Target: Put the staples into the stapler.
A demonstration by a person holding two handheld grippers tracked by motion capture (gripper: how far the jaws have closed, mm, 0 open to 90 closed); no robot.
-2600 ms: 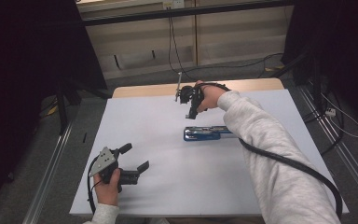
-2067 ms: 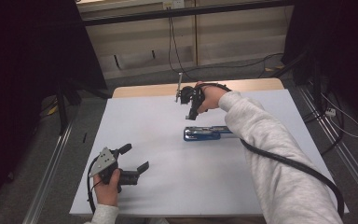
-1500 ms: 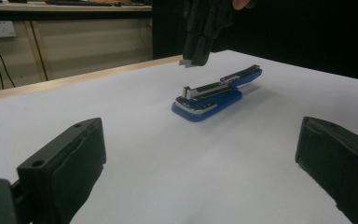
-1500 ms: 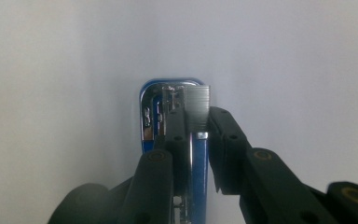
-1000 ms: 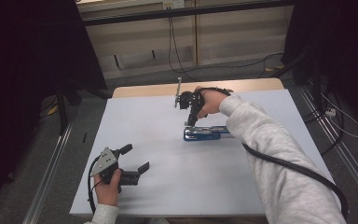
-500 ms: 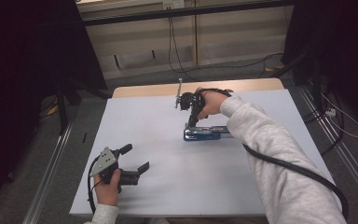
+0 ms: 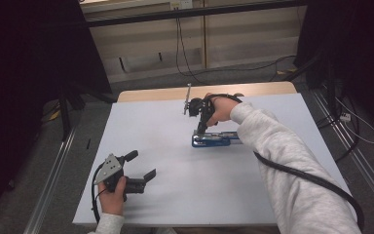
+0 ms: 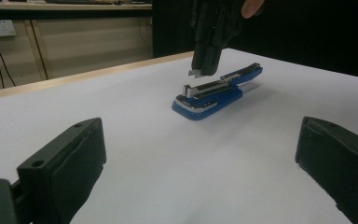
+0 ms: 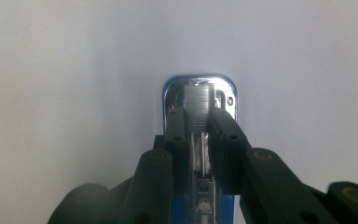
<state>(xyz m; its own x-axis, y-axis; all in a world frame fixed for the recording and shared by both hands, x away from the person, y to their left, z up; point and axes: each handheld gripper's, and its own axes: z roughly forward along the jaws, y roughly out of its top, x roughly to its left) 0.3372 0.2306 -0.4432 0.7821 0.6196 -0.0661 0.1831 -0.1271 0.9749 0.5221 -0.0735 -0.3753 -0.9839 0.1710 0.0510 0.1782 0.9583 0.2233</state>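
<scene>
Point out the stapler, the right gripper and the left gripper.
stapler (image 8: 205,100): left gripper view, blue base.
right gripper (image 7: 200,129): high view, its tips over the stapler.
left gripper (image 7: 142,165): high view, between its tips.

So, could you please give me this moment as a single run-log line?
right gripper: above front end of open blue metal stapler, jaws nearly closed, holding nothing | left gripper: open, idle near table edge | stapler: flat on white table

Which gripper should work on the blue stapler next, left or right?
Right. The right gripper already hangs directly over the blue stapler, pointing down, its nearly closed jaws flanking the metal staple channel. The left gripper rests open near the table's front left, well away from it.
</scene>
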